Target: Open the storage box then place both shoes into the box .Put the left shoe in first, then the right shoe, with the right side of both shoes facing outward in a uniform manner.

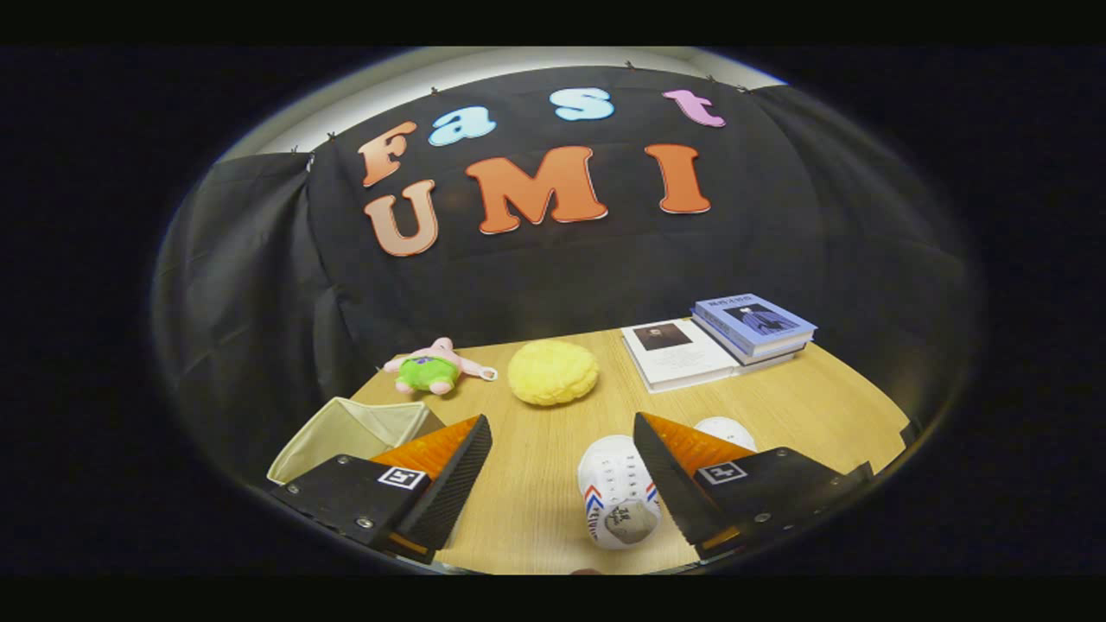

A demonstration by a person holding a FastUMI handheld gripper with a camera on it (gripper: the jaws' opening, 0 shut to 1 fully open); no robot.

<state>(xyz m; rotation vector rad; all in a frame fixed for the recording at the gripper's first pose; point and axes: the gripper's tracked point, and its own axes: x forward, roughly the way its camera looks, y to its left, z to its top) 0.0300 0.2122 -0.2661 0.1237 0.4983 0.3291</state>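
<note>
Tongs (pixel 562 471) wide open, holding nothing, shoe (pixel 618 501) between fingers

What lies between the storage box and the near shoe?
In the gripper view, bare wooden table and one gripper finger lie between the storage box and the near shoe; the jaws stand open, holding nothing.

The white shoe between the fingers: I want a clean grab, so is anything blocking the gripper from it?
Nothing visible does. The gripper is open, and the white shoe lies on the table beside the right finger.
</note>
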